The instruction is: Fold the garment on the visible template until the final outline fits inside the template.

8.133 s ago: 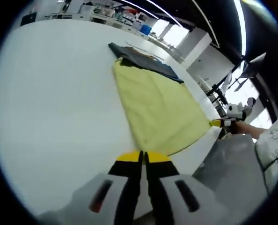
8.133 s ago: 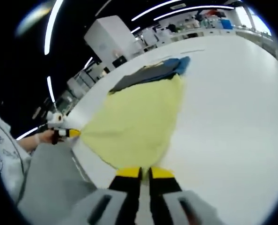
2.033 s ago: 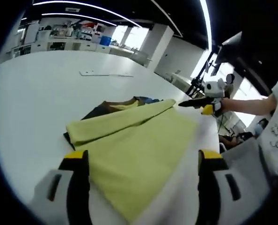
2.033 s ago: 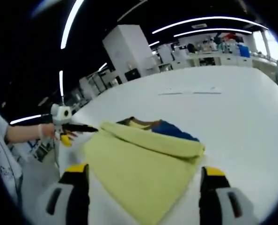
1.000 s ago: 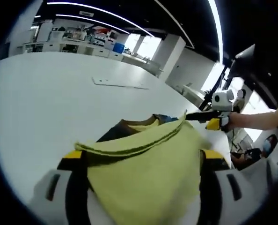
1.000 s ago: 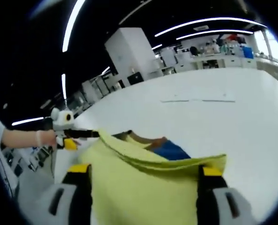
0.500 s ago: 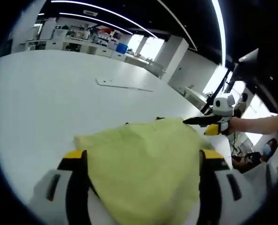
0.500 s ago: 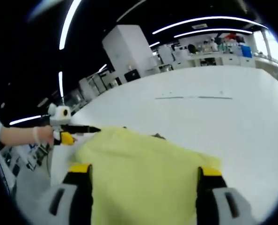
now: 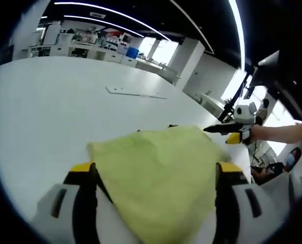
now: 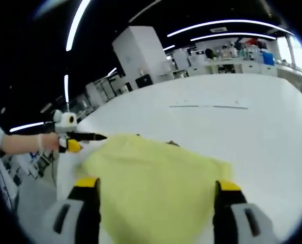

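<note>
Garment (image 9: pixel 158 175) folded on the white table (image 9: pixel 44 101), lying between the spread jaws of both grippers.

Left gripper (image 9: pixel 153 185) and right gripper (image 10: pixel 153 195) both stand wide apart, holding nothing. The yellow cloth hides nearly all of the dark template (image 9: pixel 170 126) beneath it, so a blind next fold could drag the stack sideways and leave an edge hanging outside the template's far border.

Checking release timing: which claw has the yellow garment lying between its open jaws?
Both. The left claw and right claw each stand open with the yellow garment between.
</note>
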